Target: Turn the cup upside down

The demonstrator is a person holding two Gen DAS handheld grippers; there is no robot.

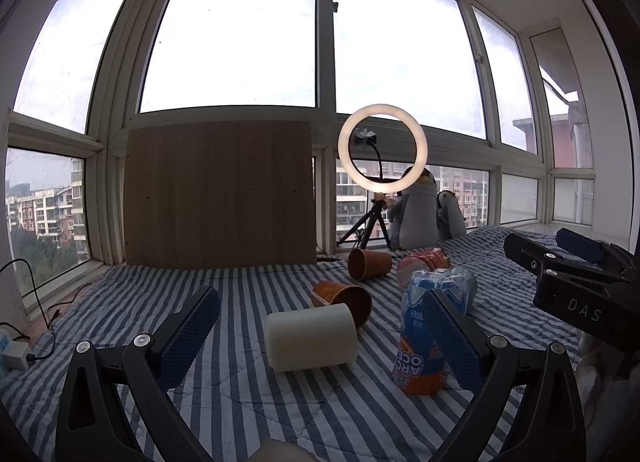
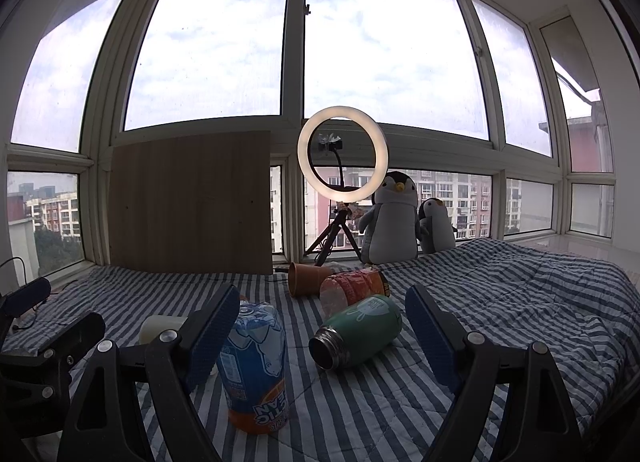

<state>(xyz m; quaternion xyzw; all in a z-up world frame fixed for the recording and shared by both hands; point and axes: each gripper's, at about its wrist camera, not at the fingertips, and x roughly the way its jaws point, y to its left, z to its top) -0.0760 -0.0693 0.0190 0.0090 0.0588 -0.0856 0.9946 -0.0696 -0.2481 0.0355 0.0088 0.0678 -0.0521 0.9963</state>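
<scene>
Both the left gripper and right gripper are holding their jaws wide, gripping nothing. The left finger is hiding most of the white cup; the blue bottle is partly covering the green flask.

Green flask lies between spread jaws.

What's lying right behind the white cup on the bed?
Directly behind the white cup, a brown paper cup lies on its side on the striped blanket. Another brown cup lies farther back. The white cup hides the nearer one's lower edge.
</scene>
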